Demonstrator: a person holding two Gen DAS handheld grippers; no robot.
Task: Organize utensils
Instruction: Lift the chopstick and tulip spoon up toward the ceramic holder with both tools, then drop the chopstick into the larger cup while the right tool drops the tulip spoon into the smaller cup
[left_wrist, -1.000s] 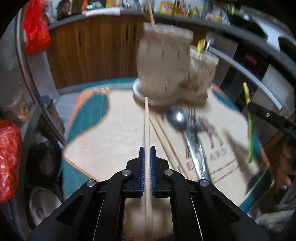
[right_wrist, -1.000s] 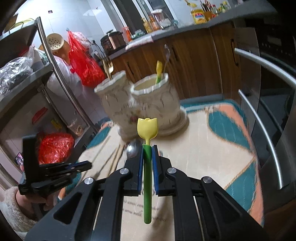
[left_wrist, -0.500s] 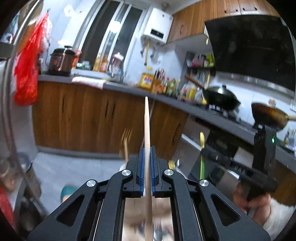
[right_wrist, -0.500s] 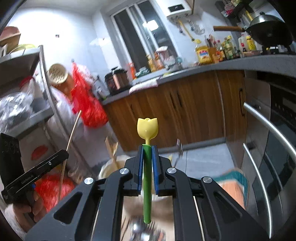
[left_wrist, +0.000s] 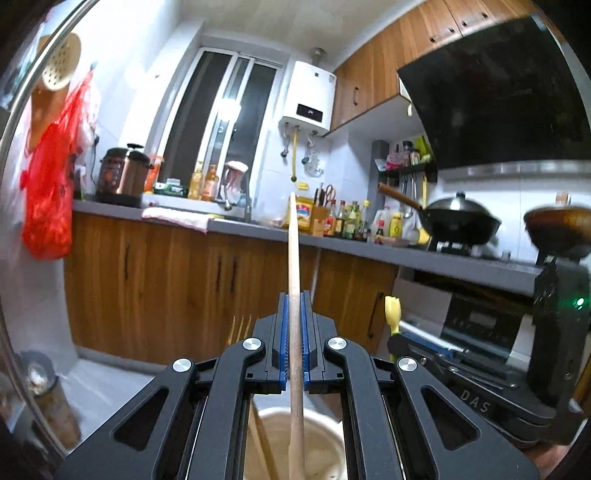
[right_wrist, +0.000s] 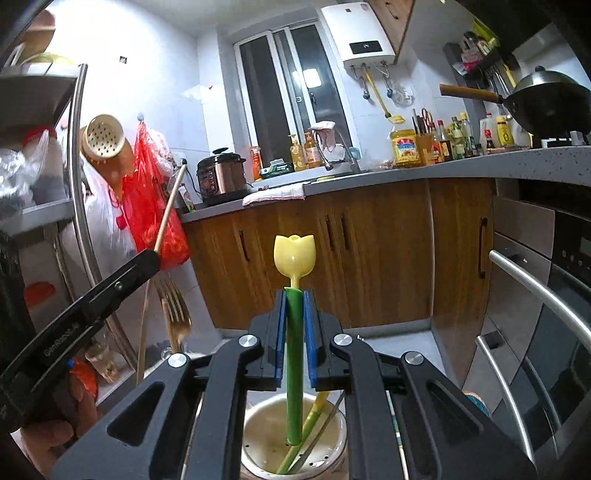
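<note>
The wooden cabinet fronts (right_wrist: 369, 251) and grey counter edge (right_wrist: 406, 173) close off the far side, with bare floor in front of them; an oven door with a steel handle (right_wrist: 539, 291) bounds the right, and a metal rack post (right_wrist: 79, 192) the left. The left gripper (left_wrist: 294, 332) is pinched on a wooden chopstick (left_wrist: 293, 258), whose lower end hangs above the rim of a cream holder cup (left_wrist: 328, 421) that already has another chopstick inside. The right gripper (right_wrist: 295, 332) is clamped on a green-stemmed tulip utensil (right_wrist: 294, 254), its stem tip over the open mouth of a second cream cup (right_wrist: 255, 424) holding a like green-and-yellow piece; a gold fork (right_wrist: 177, 314) stands just left
</note>
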